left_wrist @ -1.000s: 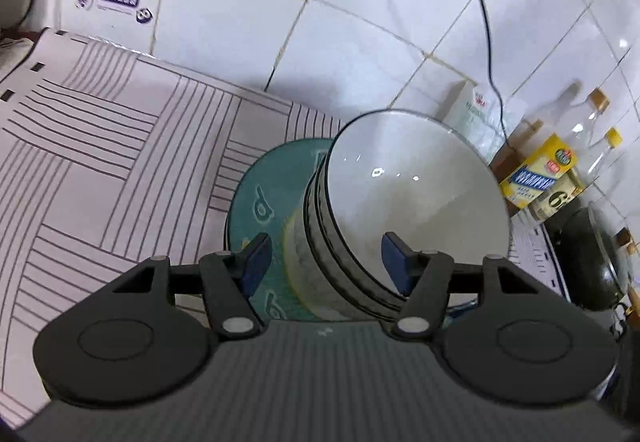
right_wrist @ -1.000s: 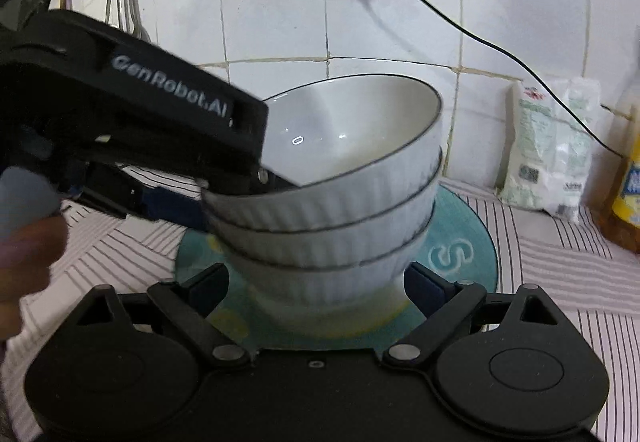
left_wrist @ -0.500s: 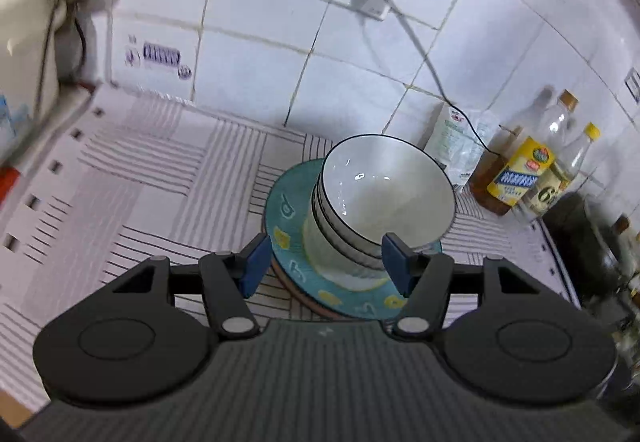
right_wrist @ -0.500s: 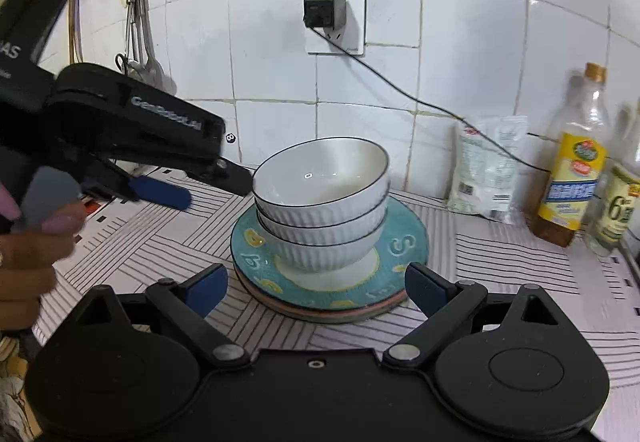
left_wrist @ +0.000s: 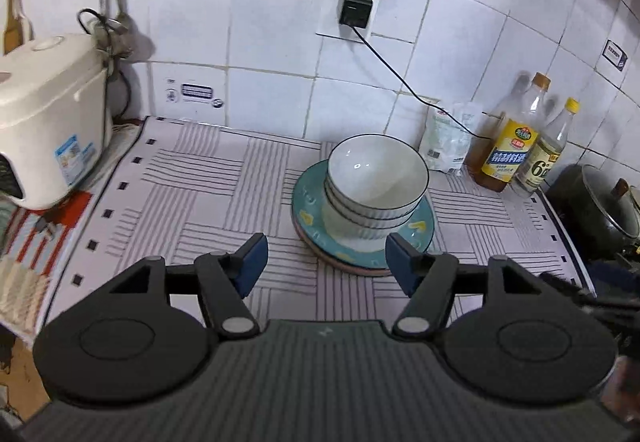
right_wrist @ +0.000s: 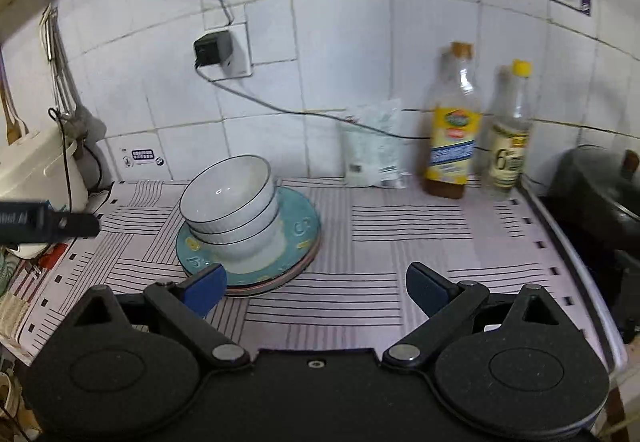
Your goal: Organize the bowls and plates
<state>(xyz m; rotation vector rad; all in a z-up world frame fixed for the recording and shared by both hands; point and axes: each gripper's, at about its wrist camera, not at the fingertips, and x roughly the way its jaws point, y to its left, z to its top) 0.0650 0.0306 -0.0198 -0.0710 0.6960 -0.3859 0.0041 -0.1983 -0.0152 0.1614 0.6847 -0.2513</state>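
1. The left gripper (left_wrist: 323,260) hangs over the striped mat (left_wrist: 208,178), just in front of the stack of bowls (left_wrist: 376,186). Its jaws are opening, and nothing lies between the blue pads (left_wrist: 252,262).
2. The right gripper (right_wrist: 316,288) also hangs in front of the stack of bowls, a little to its right. Its jaws are spread wide and hold nothing; only bare mat shows in the gap.
3. The stack of bowls, white with dark rims and ribbed sides, sits nested and upright on the teal plate (left_wrist: 420,230). The teal plate lies on at least one more plate, whose pinkish edge (left_wrist: 352,270) shows beneath it, and all rest on the striped mat.
4. Left of the stack of bowls, well apart, stands a white rice cooker (left_wrist: 48,114) at the mat's edge.
5. Behind and right of the stack of bowls, a white packet (left_wrist: 448,142) leans against the tiled wall (left_wrist: 272,42), with two bottles (left_wrist: 516,138) just beside it.
6. Far right of the stack of bowls sits a dark pot (left_wrist: 600,210).
7. Above the stack of bowls, a black plug (left_wrist: 355,7) sits in a wall socket, and its cable runs down toward the packet.
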